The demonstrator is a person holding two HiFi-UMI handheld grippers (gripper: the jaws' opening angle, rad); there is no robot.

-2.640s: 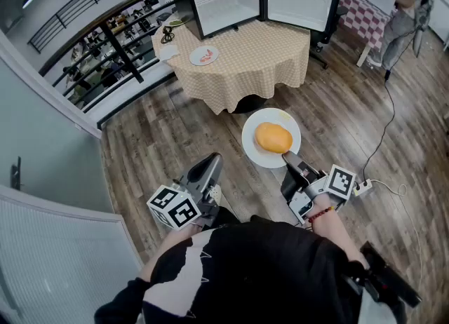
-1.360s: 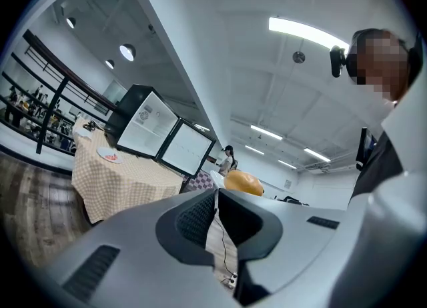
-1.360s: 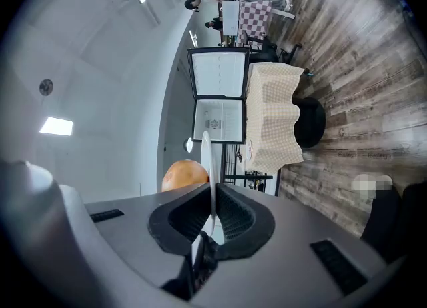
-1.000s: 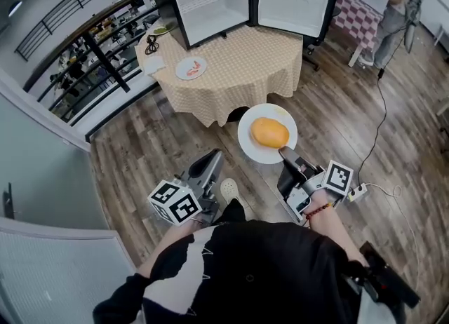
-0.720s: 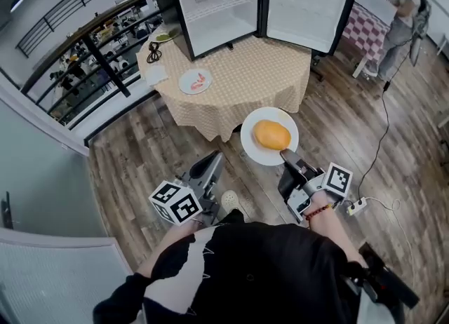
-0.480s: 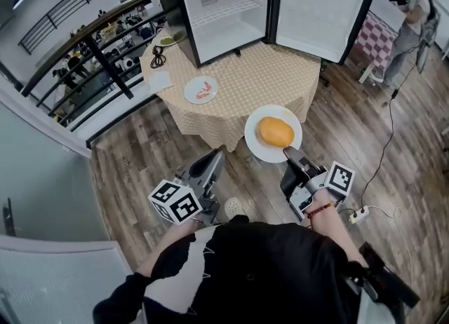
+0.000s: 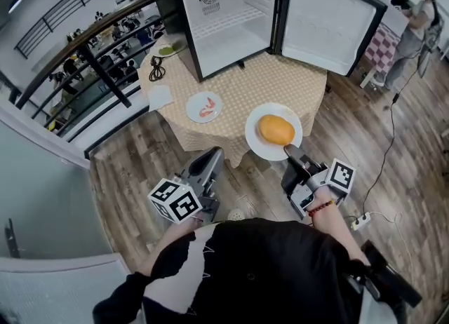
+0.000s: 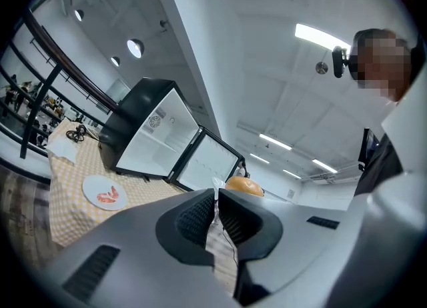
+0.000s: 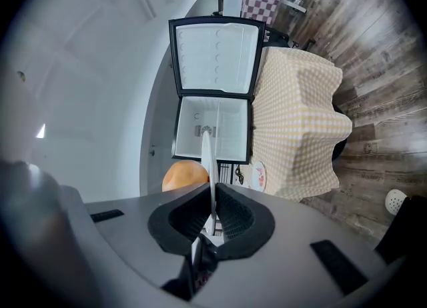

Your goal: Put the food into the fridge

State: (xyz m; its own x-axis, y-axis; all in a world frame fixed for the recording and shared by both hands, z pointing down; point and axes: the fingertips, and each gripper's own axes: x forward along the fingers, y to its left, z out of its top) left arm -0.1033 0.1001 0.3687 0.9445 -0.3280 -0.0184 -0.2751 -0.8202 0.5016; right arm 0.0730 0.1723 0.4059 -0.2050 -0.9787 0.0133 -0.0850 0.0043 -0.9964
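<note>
A mini fridge (image 7: 228,21) stands on the round checked table (image 7: 245,84), its door (image 7: 330,14) swung wide and its inside bare. My right gripper (image 7: 290,154) is shut on the near rim of a white plate (image 7: 263,144) that carries a round orange food (image 7: 276,130), held over the table's near edge. In the right gripper view the plate (image 9: 209,160) runs edge-on between the jaws (image 9: 212,215), the orange food (image 9: 181,175) to its left. My left gripper (image 7: 212,161) hangs shut and empty in front of the table. A second plate with red food (image 7: 204,106) lies on the table.
A black cable (image 7: 157,70) and a paper (image 7: 161,95) lie at the table's left side, by a railing (image 7: 91,42). A person (image 7: 414,21) stands at the far right beside a checked table. A power strip (image 7: 363,221) and cord lie on the wooden floor.
The table and fridge have come nearer and lower in the head view. The held plate now hangs over the table's edge instead of over the floor. Both grippers keep their state.
</note>
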